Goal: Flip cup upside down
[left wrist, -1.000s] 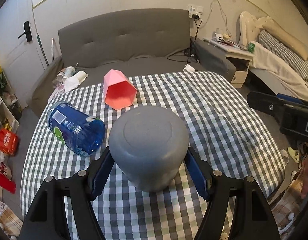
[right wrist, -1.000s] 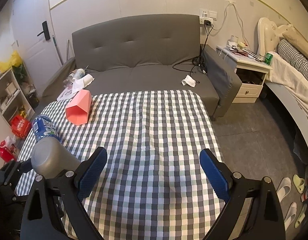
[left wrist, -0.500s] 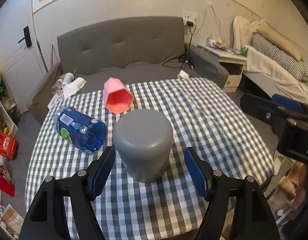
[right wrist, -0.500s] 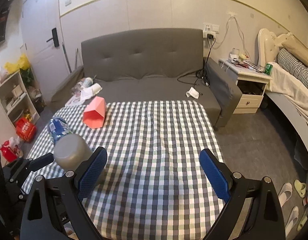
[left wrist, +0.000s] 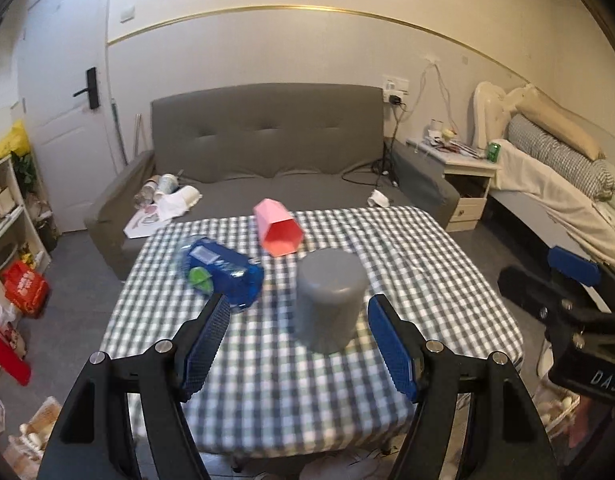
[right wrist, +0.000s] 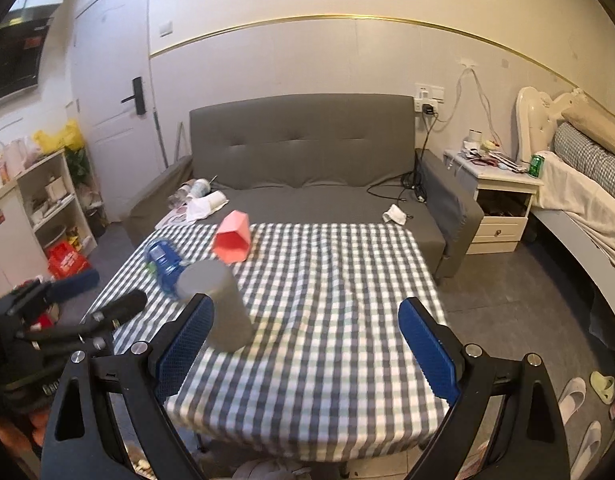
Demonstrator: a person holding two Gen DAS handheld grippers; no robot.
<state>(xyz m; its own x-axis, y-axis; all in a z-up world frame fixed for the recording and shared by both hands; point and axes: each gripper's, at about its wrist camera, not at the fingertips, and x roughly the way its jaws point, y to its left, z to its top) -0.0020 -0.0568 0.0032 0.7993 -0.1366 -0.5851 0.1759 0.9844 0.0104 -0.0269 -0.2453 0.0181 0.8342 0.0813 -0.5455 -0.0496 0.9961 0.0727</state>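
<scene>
At the far left of the table [left wrist: 447, 264] in your left wrist view lies a blue bottle [left wrist: 221, 274] on its side, a green patch on its label, just beyond your left gripper's [left wrist: 297, 340] left finger. A little further right and farther back, a pink cup [left wrist: 278, 233] lies tipped over with its open mouth facing you. Nearer and to the right of it stands the grey cup [left wrist: 329, 300], mouth down on the checked cloth, closed base up, towards the near middle of the table. Your left gripper's blue pads [left wrist: 205, 340] are spread wide on either side of the grey cup and touch nothing; the cup sits between and just beyond them, slightly closer to the right pad. At the right edge of that view you can see part of your right gripper, off the table's side.

In your right wrist view, the blue bottle [right wrist: 165, 262], pink cup [right wrist: 232, 238] and grey cup [right wrist: 219, 304] cluster at the left of the table [right wrist: 347, 320]. Your right gripper [right wrist: 307, 346] hangs over the near edge with its fingers wide apart and empty; the grey cup stands just past its left pad [right wrist: 183, 348]. Behind the table is a grey sofa [right wrist: 307, 160].
</scene>
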